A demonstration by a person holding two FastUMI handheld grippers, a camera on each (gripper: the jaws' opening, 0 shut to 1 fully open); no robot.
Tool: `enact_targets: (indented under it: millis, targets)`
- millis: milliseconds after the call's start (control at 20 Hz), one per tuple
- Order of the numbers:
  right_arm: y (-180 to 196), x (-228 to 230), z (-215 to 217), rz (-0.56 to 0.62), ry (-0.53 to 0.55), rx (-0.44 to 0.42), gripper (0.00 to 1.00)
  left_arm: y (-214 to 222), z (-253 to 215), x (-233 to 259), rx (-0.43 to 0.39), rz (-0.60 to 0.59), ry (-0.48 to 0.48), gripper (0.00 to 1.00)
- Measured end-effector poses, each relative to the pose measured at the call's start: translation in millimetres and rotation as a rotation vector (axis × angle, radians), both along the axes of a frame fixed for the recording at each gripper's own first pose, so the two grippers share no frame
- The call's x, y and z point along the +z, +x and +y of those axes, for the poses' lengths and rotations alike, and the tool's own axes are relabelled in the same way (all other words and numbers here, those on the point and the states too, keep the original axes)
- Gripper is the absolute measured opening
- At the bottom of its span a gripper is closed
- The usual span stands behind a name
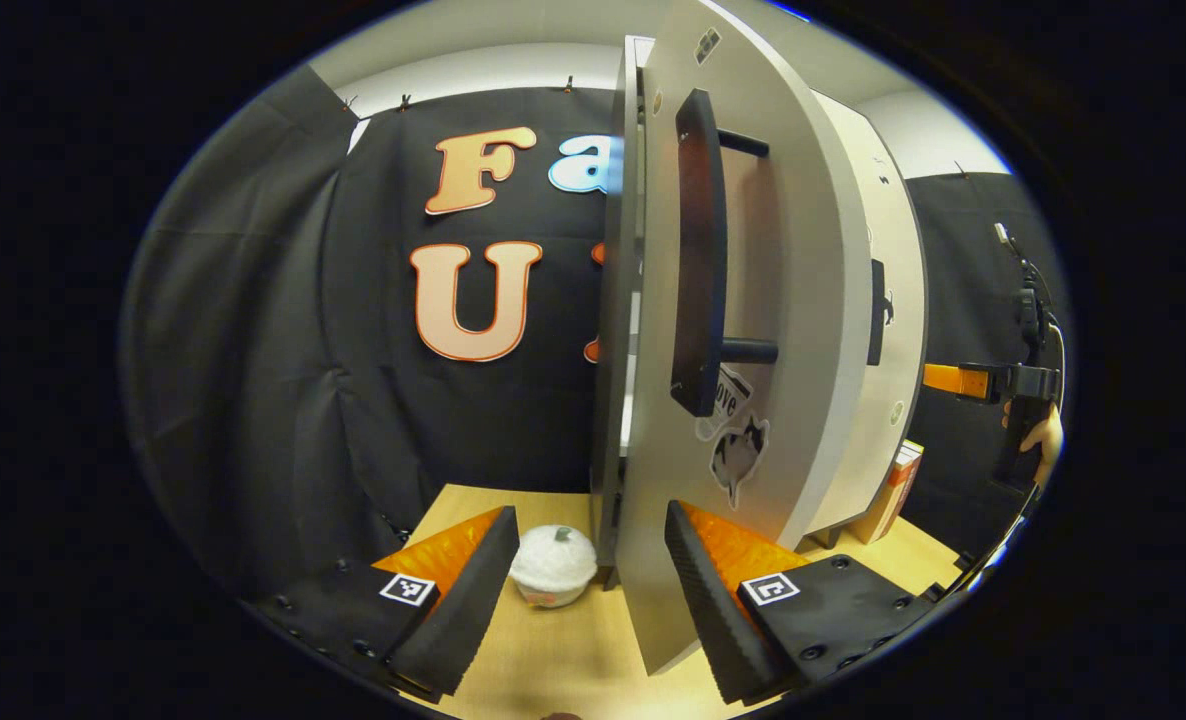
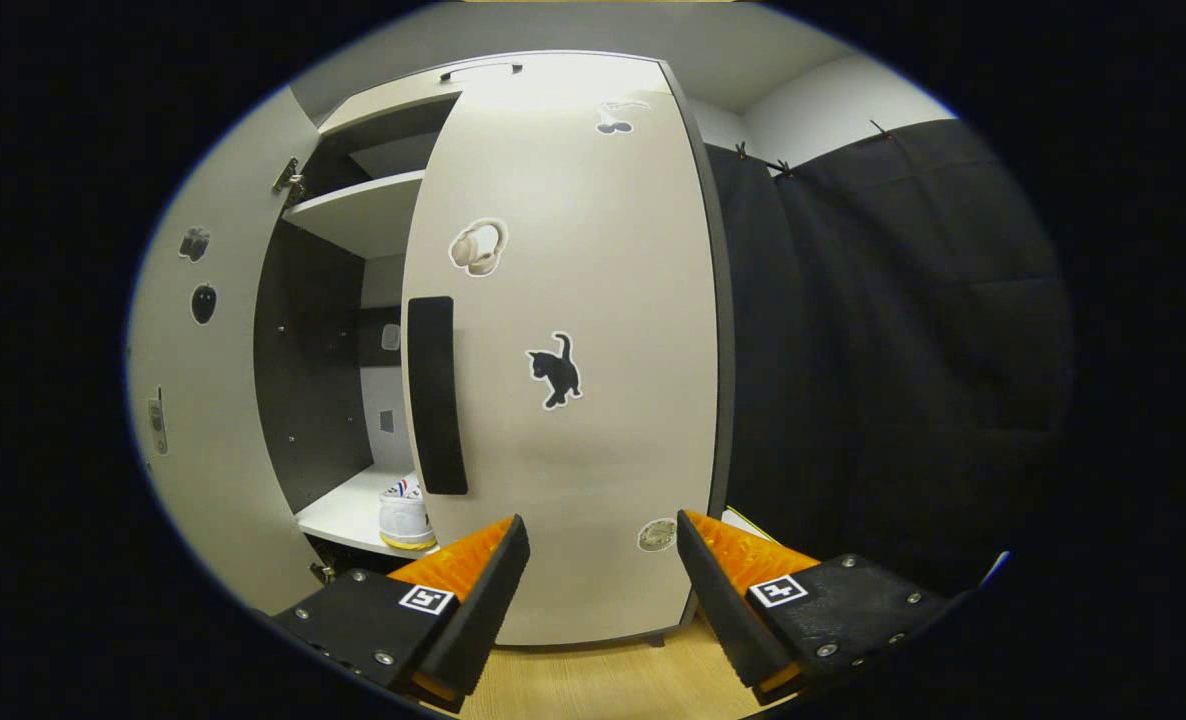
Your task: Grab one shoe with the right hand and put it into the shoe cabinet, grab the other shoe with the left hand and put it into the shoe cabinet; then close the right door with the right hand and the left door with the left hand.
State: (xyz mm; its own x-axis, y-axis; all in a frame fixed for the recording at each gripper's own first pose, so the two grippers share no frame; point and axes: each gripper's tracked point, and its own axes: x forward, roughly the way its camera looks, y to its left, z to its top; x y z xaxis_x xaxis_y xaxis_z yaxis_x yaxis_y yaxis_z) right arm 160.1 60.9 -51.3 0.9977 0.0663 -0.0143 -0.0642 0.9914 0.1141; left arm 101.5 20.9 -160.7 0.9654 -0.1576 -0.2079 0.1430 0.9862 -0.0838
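a: so, where are the shoes?

b: in the right gripper view one shoe (image 2: 405, 515) sits on the lower shelf (image 2: 348, 515) inside the shoe cabinet (image 2: 313, 370), seen through the gap between the doors. it is white with a yellowish sole. i cannot tell where the second shoe is.

a: and the doors?

b: the right door (image 2: 573, 350) looks close to shut, with its dark handle (image 2: 437, 395) near the inner edge and a cat sticker (image 2: 556, 371) on its face. the left door (image 2: 208, 400) stands open. in the left gripper view that left door (image 1: 743, 300) is seen nearly edge-on, with its long dark handle (image 1: 700, 250) facing the camera.

a: the grippers?

b: the right gripper (image 2: 601, 575) has its jaws spread wide with nothing between them, just in front of the lower part of the right door. the left gripper (image 1: 591, 585) is also wide apart and holds nothing; the bottom corner of the left door stands between its fingers, close to one of them, though i cannot tell if it touches.

a: anything else on the table (image 1: 573, 660)?

b: a small white fluffy thing (image 1: 553, 565) rests there beside the cabinet, and a box (image 1: 893, 490) leans at the cabinet's far side.
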Motion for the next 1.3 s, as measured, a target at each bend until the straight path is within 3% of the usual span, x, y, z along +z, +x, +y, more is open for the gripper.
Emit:
enact_targets:
  millis: [50, 250, 550, 600, 650, 850, 900, 950, 1000, 1100, 1300]
  targets:
    - [-3.1, 2.7, -2.4, -0.005, -0.003, 0.005, 0.92, 0.5, -9.0, 2.1, -0.017, -0.004, 0.0, 0.99]
    - [-14.1, 12.0, -18.2, -0.025, -0.043, 0.009, 0.92, 3.0, -51.2, 7.1, -0.084, -0.022, -0.005, 0.92]
    - [-27.2, 20.5, -54.7, -0.043, -0.086, -0.001, 0.92, 15.2, -111.9, 4.8, -0.169, -0.017, -0.074, 0.99]
    - [-28.1, 21.1, -61.6, -0.044, -0.088, -0.008, 0.92, 19.0, -125.7, 5.3, -0.194, -0.018, -0.085, 0.93]
    - [-28.5, 21.2, -69.9, -0.045, -0.091, -0.017, 0.92, 23.7, -138.3, 3.3, -0.207, -0.021, -0.078, 0.95]
    - [-32.2, 17.9, -102.3, -0.039, -0.101, -0.057, 0.92, 46.9, -168.0, -3.5, -0.225, -0.048, 0.017, 0.99]
    - [-34.3, 16.1, -109.8, -0.036, -0.104, -0.068, 0.92, 50.7, -171.7, -5.3, -0.229, -0.049, 0.018, 0.95]
    - [-34.5, 14.6, -116.0, -0.033, -0.105, -0.077, 0.92, 53.8, -176.0, -5.8, -0.229, -0.043, 0.017, 0.99]
    - [-34.7, 12.4, -122.2, -0.03, -0.107, -0.084, 0.92, 57.6, -179.5, -8.5, -0.226, -0.036, 0.016, 0.95]
    - [-34.4, 10.5, -132.5, -0.028, -0.115, -0.099, 0.92, 67.2, -183.2, -13.9, -0.206, -0.019, 0.014, 0.99]
    - [-29.6, 13.0, -149.0, -0.034, -0.123, -0.115, 0.92, 79.8, -180.5, -19.4, -0.163, -0.009, -0.002, 0.97]
